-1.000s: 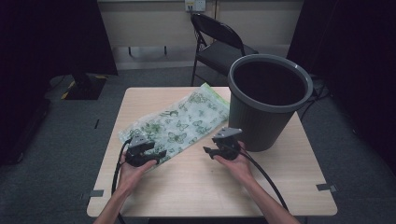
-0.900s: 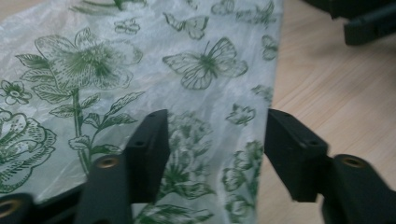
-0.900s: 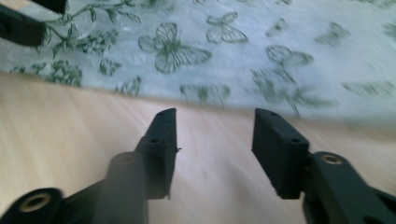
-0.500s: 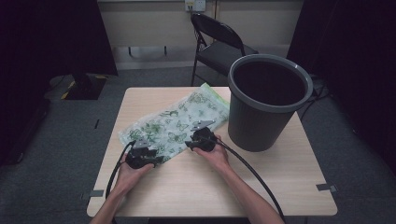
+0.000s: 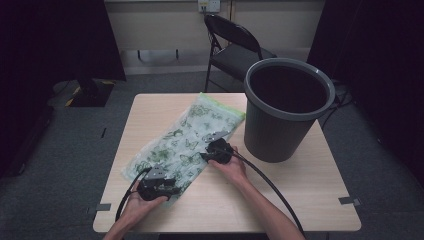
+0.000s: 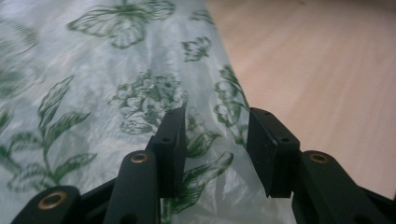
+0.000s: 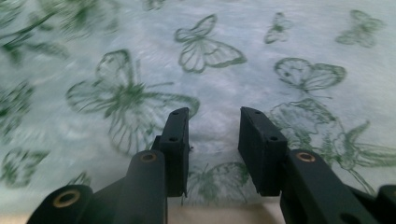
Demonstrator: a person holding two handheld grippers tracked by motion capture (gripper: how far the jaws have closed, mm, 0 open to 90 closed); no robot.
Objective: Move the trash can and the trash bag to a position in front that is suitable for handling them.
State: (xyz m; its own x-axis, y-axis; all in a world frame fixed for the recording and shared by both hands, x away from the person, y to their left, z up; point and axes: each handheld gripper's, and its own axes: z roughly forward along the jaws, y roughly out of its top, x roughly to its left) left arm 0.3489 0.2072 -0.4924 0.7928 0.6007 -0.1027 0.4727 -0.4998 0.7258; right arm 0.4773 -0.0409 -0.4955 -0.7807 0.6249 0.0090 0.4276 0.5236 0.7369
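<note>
Now, left to right across the table:

Left gripper (image 5: 159,186): at about 7 o'clock on the table (image 5: 300,200), over the near corner of the bag. Its jaws have just been closing and stand part open; in the left gripper view (image 6: 215,149) a strip of film lies in the gap, with no pinch on it that I can see.

Plastic bag (image 5: 185,140): printed with green butterflies and leaves, lying flat and slantwise from 7 o'clock up toward 12 o'clock, its far end just beside the bin.

Right gripper (image 5: 212,152): near the table's middle, on the bag's right edge. The jaws have likewise just been closing; the right gripper view (image 7: 212,149) shows them part open over the film, nothing gripped.

Bin (image 5: 287,112): grey, upright, at about 2 o'clock.

Change from a second ago: the right gripper has crossed from bare wood beside the bag onto its edge; the left has slid down to the bag's near corner.

Meaning: both seem set to nip the film, probably to lift the bag toward the bin.
</note>
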